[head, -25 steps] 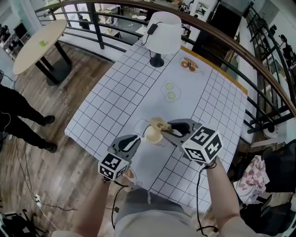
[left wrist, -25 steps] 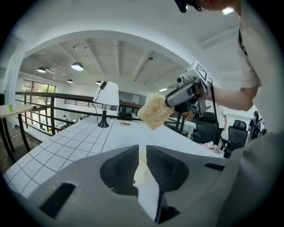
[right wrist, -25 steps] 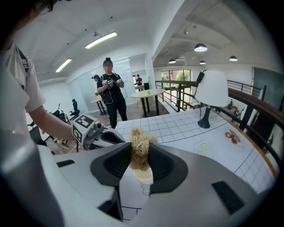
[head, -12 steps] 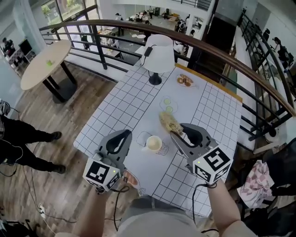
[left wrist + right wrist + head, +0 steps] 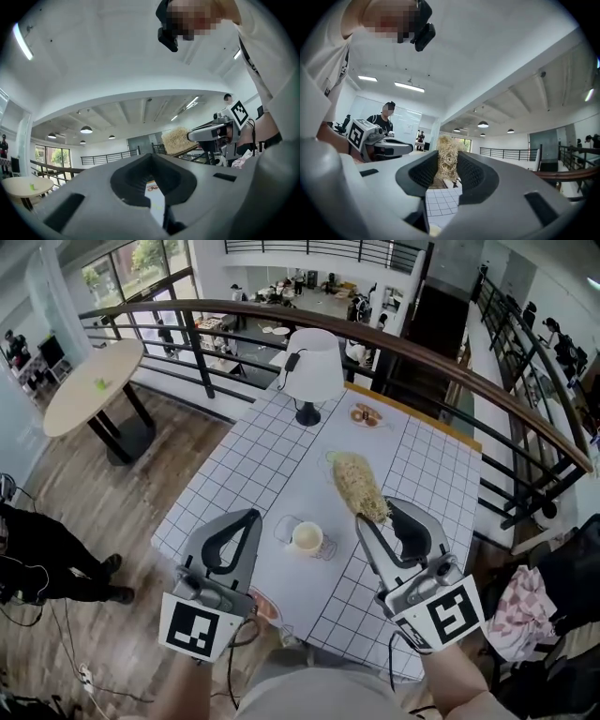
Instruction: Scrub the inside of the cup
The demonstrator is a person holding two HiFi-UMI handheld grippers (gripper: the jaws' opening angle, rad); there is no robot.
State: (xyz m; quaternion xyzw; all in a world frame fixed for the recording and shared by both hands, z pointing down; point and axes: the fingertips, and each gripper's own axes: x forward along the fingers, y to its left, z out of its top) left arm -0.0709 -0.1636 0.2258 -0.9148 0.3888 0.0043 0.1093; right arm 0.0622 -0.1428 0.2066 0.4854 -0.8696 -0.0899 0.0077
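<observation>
From the head view, my right gripper (image 5: 375, 514) is clenched on the near end of a straw-coloured, fibrous scrubber (image 5: 359, 486), which sticks out up and away from me, raised above the table (image 5: 253, 456). The right gripper view shows the bundle (image 5: 447, 159) pinched firmly between both jaws. My left gripper (image 5: 251, 516) hangs to the left of the cup with its jaws closed together and nothing between them.

The cup (image 5: 307, 538), pale and upright, stands on the checked tablecloth near my edge, between the two grippers and touched by neither. A white lamp (image 5: 312, 367) stands at the far end.

To scrub well, I judge I should tip the scrubber's free end down and lower it straight into the cup's mouth. Then I should twist it against the inner wall. The cup looks light, so steadying it with my left gripper should stop it sliding or tipping.
</observation>
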